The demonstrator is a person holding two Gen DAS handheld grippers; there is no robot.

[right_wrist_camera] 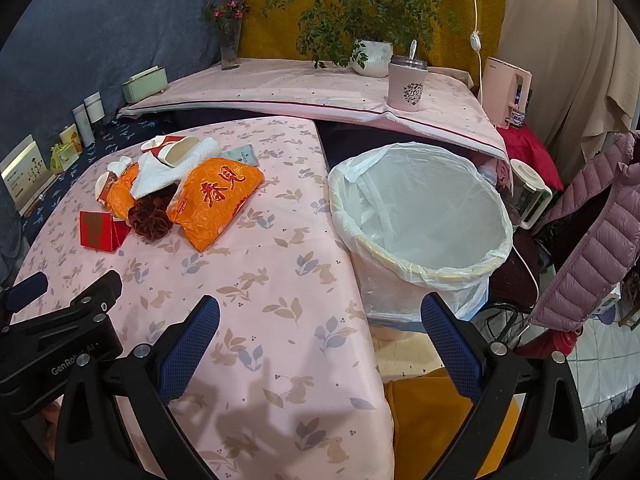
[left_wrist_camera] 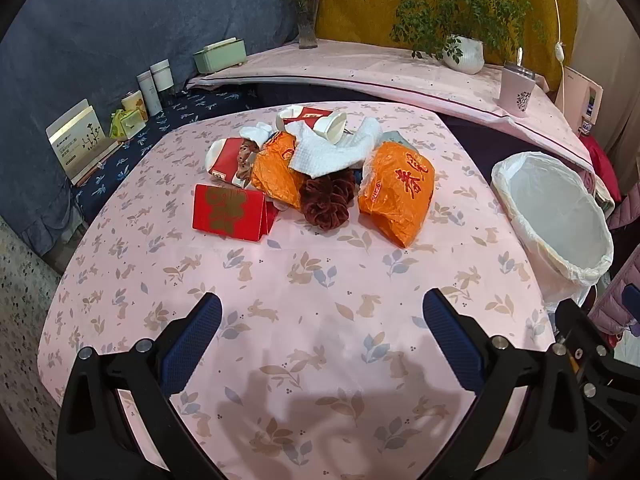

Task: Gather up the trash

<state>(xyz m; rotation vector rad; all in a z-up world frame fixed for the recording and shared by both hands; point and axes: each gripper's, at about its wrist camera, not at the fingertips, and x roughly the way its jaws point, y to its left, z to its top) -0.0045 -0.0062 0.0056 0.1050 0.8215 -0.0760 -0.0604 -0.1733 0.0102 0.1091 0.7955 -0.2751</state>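
A heap of trash lies at the far middle of the pink tablecloth point(left_wrist_camera: 320, 280): an orange wrapper point(left_wrist_camera: 400, 192), a second orange wrapper point(left_wrist_camera: 276, 172), a white paper towel point(left_wrist_camera: 332, 152), a brown crumpled ball point(left_wrist_camera: 328, 200), a red folded card point(left_wrist_camera: 230, 216), crushed red-and-white paper cups point(left_wrist_camera: 226, 160) and a white cup point(left_wrist_camera: 334, 124). The bin point(left_wrist_camera: 556, 220) with a white liner stands right of the table. My left gripper point(left_wrist_camera: 322, 340) hovers open over the near cloth, well short of the heap. My right gripper point(right_wrist_camera: 320, 340) is open above the table's right edge, just before the bin point(right_wrist_camera: 424, 216); the orange wrapper point(right_wrist_camera: 216, 200) lies far left.
A shelf point(left_wrist_camera: 400, 76) behind the table carries a potted plant point(left_wrist_camera: 464, 54), a flower vase point(left_wrist_camera: 308, 28), a green box point(left_wrist_camera: 220, 56) and a pink cup point(left_wrist_camera: 516, 88). Small boxes and tubes point(left_wrist_camera: 152, 88) line the left. A purple puffer jacket point(right_wrist_camera: 592, 232) hangs at right.
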